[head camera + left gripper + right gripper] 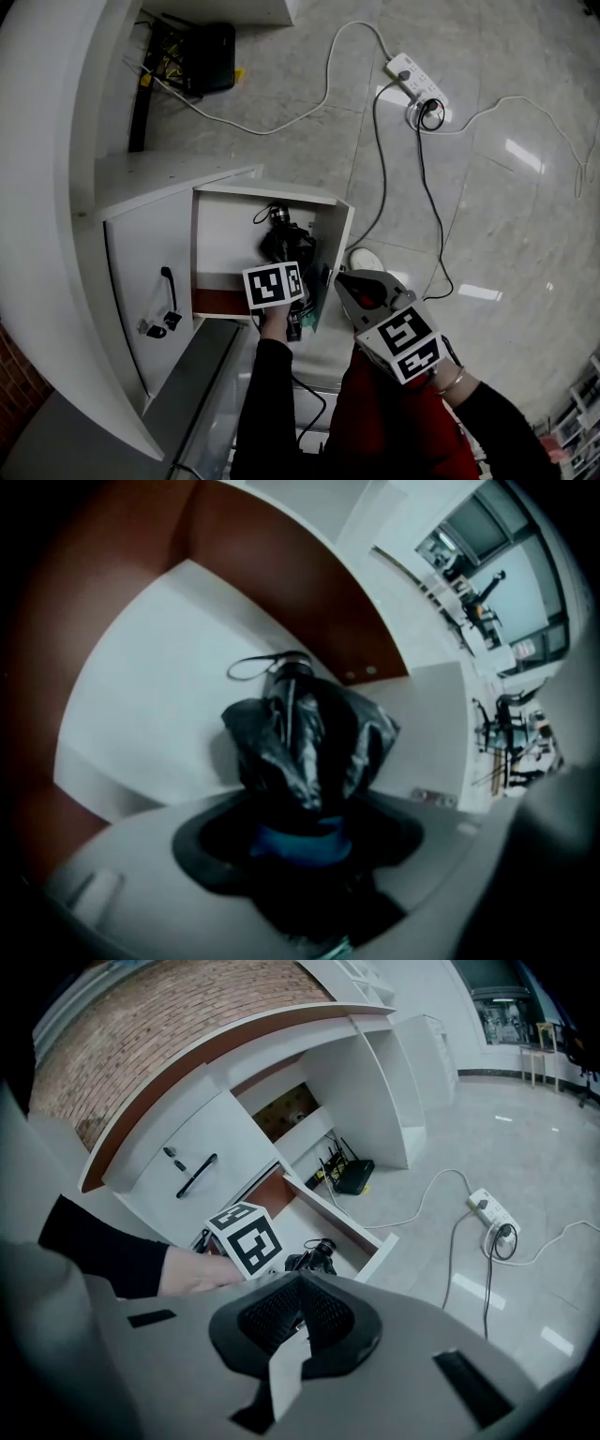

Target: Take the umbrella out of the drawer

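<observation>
A black folded umbrella (284, 242) lies in the open white drawer (272, 193), its strap loop (255, 666) at the far end. My left gripper (287, 292) reaches down into the drawer over the umbrella's near end, and its marker cube hides the fingertips in the head view. In the left gripper view the umbrella (305, 742) runs into the wide gap of the left gripper (300, 803); I see no pad pressing on it. My right gripper (341, 279) hovers just right of the drawer's corner, shut and empty, as its own view of the right gripper (298, 1288) shows.
A cabinet door with a black handle (169, 286) stands left of the drawer. On the tiled floor lie a power strip (415, 80) with trailing cables and a black router (202, 56) under the shelf. A white shoe (366, 258) is by the drawer's right side.
</observation>
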### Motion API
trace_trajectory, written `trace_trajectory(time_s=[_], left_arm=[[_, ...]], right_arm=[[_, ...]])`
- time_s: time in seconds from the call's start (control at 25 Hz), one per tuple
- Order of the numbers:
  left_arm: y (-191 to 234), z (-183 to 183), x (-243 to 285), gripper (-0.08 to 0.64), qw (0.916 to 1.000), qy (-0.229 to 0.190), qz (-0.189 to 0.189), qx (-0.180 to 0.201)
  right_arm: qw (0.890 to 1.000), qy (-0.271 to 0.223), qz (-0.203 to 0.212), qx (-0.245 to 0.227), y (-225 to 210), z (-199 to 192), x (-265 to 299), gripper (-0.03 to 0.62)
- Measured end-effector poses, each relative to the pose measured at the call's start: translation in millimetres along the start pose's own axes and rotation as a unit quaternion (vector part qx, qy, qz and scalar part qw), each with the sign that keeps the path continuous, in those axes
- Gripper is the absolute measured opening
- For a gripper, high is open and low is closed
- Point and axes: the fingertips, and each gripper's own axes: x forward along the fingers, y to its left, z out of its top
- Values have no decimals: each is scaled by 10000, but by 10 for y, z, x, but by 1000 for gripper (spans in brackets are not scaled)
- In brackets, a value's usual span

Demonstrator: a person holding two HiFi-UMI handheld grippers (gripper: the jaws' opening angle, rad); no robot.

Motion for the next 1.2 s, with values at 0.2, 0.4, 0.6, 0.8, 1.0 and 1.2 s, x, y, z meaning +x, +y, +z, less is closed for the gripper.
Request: trace_trajectory(time_s=[0.2, 0.4, 0.6, 0.8, 1.0, 1.2], left_arm=[[21, 15, 90, 282, 9999, -135, 80, -51], [13, 48, 62, 282, 9940, -803, 722, 148], [-49, 103, 39, 253, 9916, -770, 882, 555], [-135, 148, -37, 239, 9918, -922, 686, 560], [-133, 292, -352, 238, 9876, -1375, 706, 265], [-99, 404, -653, 238, 9824, -1754, 638, -91]], right_arm=[[10000, 55, 13, 6, -28, -41, 23, -2], [9999, 140, 10, 7, -63, -78, 13, -2], [9999, 165, 32, 8, -51, -71, 4, -2], [9998, 164, 62, 5, -15, -61, -10, -2], [9998, 174, 60, -29, 24, -46, -60, -2], [9999, 67, 43, -128, 84, 45, -112, -2]])
